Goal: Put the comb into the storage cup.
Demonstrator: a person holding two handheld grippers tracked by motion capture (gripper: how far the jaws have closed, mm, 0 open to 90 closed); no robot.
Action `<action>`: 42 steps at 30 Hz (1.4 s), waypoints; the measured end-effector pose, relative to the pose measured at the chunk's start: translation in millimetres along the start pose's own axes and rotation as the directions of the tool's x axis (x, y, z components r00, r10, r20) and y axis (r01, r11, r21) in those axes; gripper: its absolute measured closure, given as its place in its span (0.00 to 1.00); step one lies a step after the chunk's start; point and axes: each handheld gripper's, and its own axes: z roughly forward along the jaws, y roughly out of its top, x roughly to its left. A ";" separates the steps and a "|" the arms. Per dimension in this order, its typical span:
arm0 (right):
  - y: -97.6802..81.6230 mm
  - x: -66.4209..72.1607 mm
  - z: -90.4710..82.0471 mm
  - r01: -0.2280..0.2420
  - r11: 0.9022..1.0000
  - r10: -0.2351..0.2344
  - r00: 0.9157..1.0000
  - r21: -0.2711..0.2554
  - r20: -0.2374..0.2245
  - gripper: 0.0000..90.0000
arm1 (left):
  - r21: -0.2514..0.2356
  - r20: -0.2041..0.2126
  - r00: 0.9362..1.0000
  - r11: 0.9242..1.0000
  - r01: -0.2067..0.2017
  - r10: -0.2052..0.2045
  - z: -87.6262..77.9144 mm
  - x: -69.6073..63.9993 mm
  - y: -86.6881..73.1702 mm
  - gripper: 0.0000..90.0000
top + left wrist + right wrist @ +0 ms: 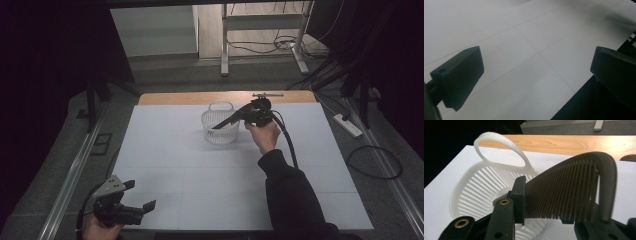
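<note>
A white slotted plastic basket [219, 134] with a loop handle stands on the white mat [170, 155], a little behind its middle. My right gripper [244, 114] is shut on a black comb [226, 122], which slants down over the basket's rim from the right. In the right gripper view the comb [571, 187] stands with its teeth upright between the jaws, in front of the basket [474, 192]. My left gripper [141, 195] is open at the mat's near left corner. In the left gripper view, the left gripper [536, 75] has only bare mat between its jaws.
A wooden table edge [200, 97] runs behind the mat, with a small metal piece [267, 94] on it. On the floor are a power strip [348, 125], looped cables [375, 162] at the right and a metal frame's legs [224, 55] behind.
</note>
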 end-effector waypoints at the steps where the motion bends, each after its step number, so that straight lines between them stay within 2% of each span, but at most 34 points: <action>1: -0.4 -0.3 0.3 0.001 1.000 -0.001 1.000 0.003 0.001 0.70 | 0.000 0.000 1.000 1.000 0.000 0.000 0.0 0.1 0.0 0.00; 9: -2.9 -1.2 2.1 0.018 1.000 -0.018 1.000 0.014 0.007 0.63 | 0.000 0.000 1.000 1.000 -0.003 0.003 -0.2 -0.2 0.0 0.00; 17: -1.6 -0.9 -1.4 0.029 1.000 -0.029 1.000 0.003 0.001 0.51 | 0.001 0.000 1.000 1.000 -0.003 0.003 -0.1 -0.2 0.1 0.00; 24: -2.2 1.1 -5.4 0.070 0.997 -0.071 0.997 0.022 0.022 0.41 | 0.001 0.001 1.000 1.000 -0.003 0.003 -0.1 -0.1 0.0 0.00; 28: -3.4 2.2 -6.7 0.078 0.996 -0.078 0.997 0.031 0.010 0.32 | 0.000 0.001 1.000 1.000 -0.003 0.003 -0.2 -0.1 0.0 0.00; 32: -5.0 4.0 -9.1 0.107 0.994 -0.108 0.994 0.037 0.024 0.30 | 0.001 0.001 1.000 1.000 -0.002 0.002 -0.1 -0.1 0.0 0.00; 38: -7.4 2.8 -12.5 0.097 0.994 -0.097 0.995 0.044 -0.008 0.26 | 0.001 0.002 1.000 1.000 -0.002 0.002 -0.1 0.0 0.0 0.00; 42: -8.7 4.1 -13.0 0.114 0.991 -0.114 0.994 0.075 -0.004 0.20 | 0.000 0.002 1.000 1.000 -0.002 0.002 0.0 -0.1 0.0 0.00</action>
